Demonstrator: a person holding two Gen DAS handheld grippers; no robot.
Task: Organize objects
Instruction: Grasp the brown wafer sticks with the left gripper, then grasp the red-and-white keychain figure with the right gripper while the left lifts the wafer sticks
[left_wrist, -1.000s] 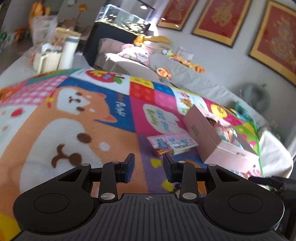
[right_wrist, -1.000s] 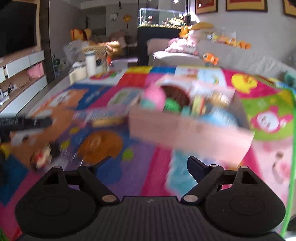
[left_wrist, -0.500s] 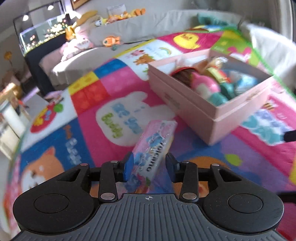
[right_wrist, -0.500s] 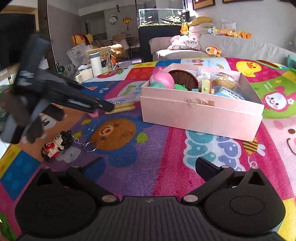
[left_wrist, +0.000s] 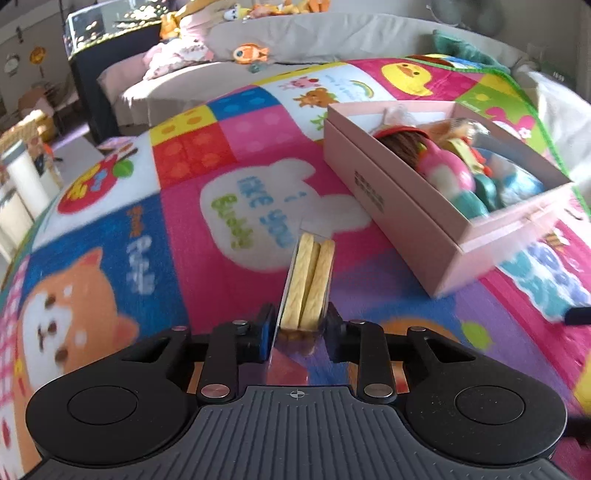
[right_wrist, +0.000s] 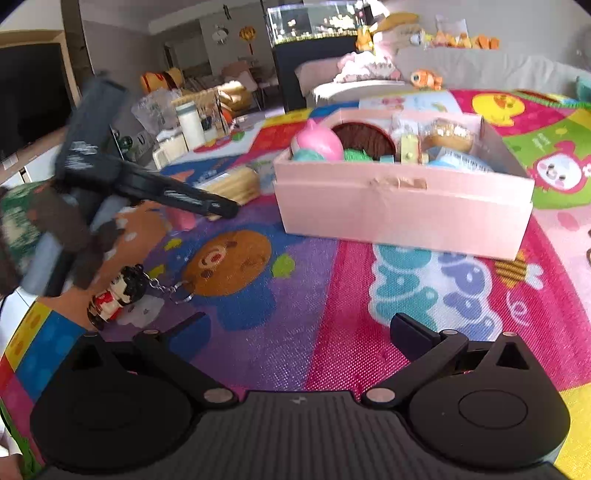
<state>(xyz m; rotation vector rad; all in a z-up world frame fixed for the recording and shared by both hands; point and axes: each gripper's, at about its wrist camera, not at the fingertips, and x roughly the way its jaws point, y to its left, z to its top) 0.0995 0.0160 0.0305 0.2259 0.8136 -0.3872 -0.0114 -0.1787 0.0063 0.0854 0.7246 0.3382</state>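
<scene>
Biscuit pack (left_wrist: 308, 280), clear wrapper with two yellow wafer sticks side by side, sits lower centre of the left wrist view, near end clamped between the pads of the left tool (left_wrist: 297, 326); jaws narrow, just been closing onto it. In the right wrist view the same pack (right_wrist: 232, 184) shows centre left, lifted end-on at the tip of the left tool (right_wrist: 221, 208), which comes in from the left edge, blurred.

Pink box (left_wrist: 424, 218) lies right of the pack, close but apart, open-topped, crammed with toys: pink-and-teal plush (left_wrist: 448, 173), brown round thing (left_wrist: 402, 142), wrapped snacks further back. Same box (right_wrist: 402, 210) sits centre right in the right wrist view.

Right tool (right_wrist: 299, 328) at the bottom of its frame, jaws spread wide, nothing between them, over the play mat (right_wrist: 332, 295).

Small figure keychain (right_wrist: 118, 295) lies on the mat, lower left. Sofa (left_wrist: 314, 40) with soft toys runs along the top; fish tank (right_wrist: 314, 22) upper centre.
</scene>
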